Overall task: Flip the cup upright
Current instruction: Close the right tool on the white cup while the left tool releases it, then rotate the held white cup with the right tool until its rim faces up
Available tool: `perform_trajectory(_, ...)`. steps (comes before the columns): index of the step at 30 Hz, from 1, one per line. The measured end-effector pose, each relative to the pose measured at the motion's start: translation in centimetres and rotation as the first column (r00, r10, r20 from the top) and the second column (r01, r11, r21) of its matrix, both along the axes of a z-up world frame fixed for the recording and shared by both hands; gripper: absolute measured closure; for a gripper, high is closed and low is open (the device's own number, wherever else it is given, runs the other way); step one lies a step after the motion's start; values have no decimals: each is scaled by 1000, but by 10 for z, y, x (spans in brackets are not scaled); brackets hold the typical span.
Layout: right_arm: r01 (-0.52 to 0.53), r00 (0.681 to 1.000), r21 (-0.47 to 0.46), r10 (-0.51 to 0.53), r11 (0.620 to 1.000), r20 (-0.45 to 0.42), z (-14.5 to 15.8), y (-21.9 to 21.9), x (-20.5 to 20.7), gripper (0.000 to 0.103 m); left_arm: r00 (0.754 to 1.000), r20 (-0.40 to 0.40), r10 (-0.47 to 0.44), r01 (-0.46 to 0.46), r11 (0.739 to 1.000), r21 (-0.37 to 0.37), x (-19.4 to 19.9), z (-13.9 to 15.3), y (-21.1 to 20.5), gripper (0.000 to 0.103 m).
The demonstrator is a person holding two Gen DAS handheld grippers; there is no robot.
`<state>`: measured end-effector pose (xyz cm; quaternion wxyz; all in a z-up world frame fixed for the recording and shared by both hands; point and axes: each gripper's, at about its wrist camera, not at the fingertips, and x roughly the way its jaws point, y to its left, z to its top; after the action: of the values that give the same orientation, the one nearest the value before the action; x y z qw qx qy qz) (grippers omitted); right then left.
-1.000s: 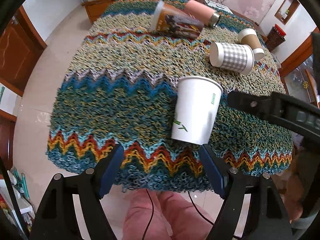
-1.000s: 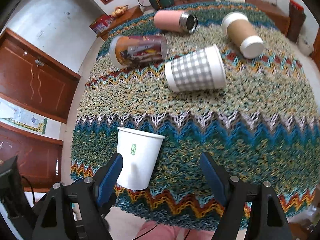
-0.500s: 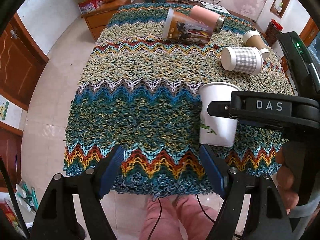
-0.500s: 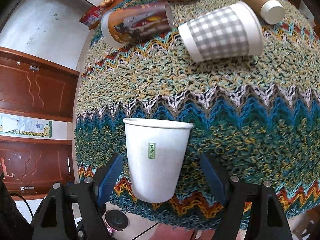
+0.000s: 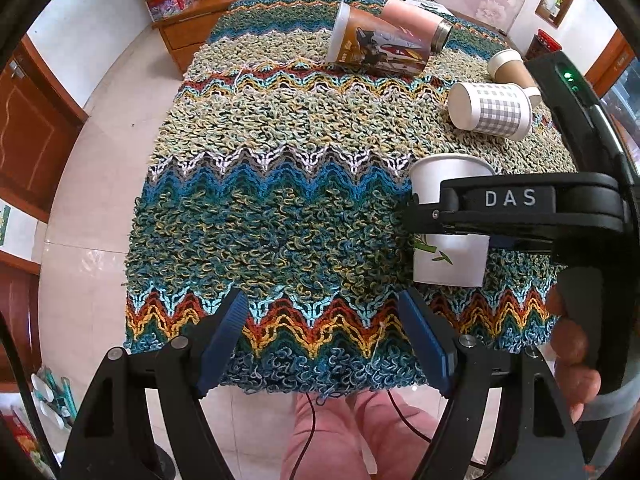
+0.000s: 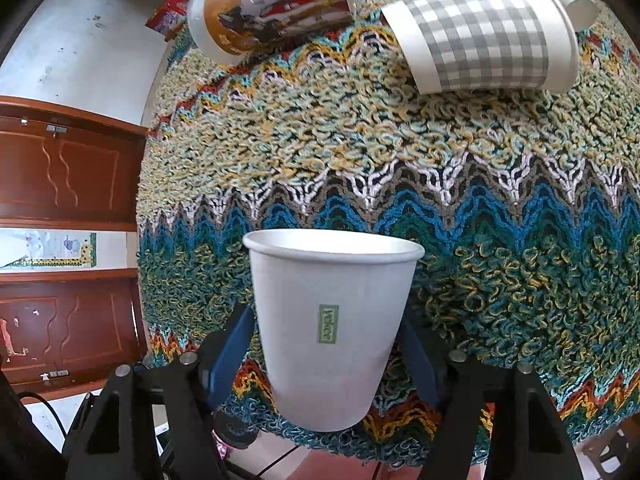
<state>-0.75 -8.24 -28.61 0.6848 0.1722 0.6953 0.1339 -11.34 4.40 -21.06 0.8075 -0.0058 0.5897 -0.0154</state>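
Observation:
A white paper cup [image 6: 330, 332] with a small green label stands upright, mouth up, near the front edge of the knitted zigzag tablecloth [image 6: 360, 152]. My right gripper [image 6: 326, 356] is open and its blue pads flank the cup's lower half; I cannot tell if they touch it. In the left wrist view the same cup [image 5: 448, 248] shows at the right, partly hidden by the right gripper's black body. My left gripper [image 5: 324, 340] is open and empty over the cloth's front edge, to the left of the cup.
Several other cups lie on their sides further back: a grey checked cup [image 5: 490, 109], a brown printed tumbler [image 5: 376, 46], a pink flask [image 5: 416, 26] and a brown paper cup [image 5: 512, 70]. A wooden cabinet [image 5: 196, 20] stands beyond the table's far left corner.
The right gripper has moved in around the white cup, which now sits between its fingers. The left gripper has drawn back and leftward, away from the cup.

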Motion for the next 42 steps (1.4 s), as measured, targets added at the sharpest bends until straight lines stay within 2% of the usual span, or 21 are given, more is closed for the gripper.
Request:
perform_trajectory(1, -1, 1000, 4, 1, 1000, -10, -1, 1, 0, 39, 1000, 1, -4, 4, 1000, 0, -1, -1, 0, 23)
perform_trajectory(13, 24, 997, 36, -21, 999, -70, -13, 5, 19, 39, 1000, 4, -1, 1, 1000, -9, -2, -2, 4, 23)
perform_trajectory(19, 47, 997, 56, -43, 997, -70, -16, 0, 26, 39, 1000, 13, -15, 15, 1000, -7, -4, 0, 0, 23)
perform_trajectory(22, 46, 999, 53, -45, 998, -21, -8, -10, 18, 40, 1000, 16, -18, 18, 1000, -8, -4, 0, 0, 23)
perform_trajectory(27, 18, 989, 9, -19, 1000, 149, 13, -14, 10, 40, 1000, 23, -20, 20, 1000, -8, -3, 1, -1, 23)
perform_trajectory(29, 10, 974, -4, -9, 1000, 228, 22, -17, 6, 40, 999, 33, -19, 19, 1000, -10, -3, 3, -1, 23)
perform_trajectory(31, 6, 939, -50, 12, 999, 343, 35, -19, -1, 40, 999, 48, -17, 17, 1000, -8, -1, 5, -2, 23)
perform_trajectory(32, 10, 909, -85, 26, 996, 415, 42, -20, -6, 40, 998, 54, -17, 17, 1000, -7, 0, 5, -2, 23)
perform_trajectory(36, 49, 808, -215, 88, 975, 583, 49, -20, -21, 40, 997, 70, -12, 13, 1000, -2, 6, 5, -4, 23)
perform_trajectory(38, 100, 773, -263, 91, 960, 628, 43, -21, -26, 40, 997, 77, -11, 12, 1000, -2, 8, 5, -4, 23)
perform_trajectory(42, 200, 735, -307, 65, 930, 675, 27, -29, -36, 40, 996, 83, -22, 23, 1000, 0, 9, 2, -9, 23)
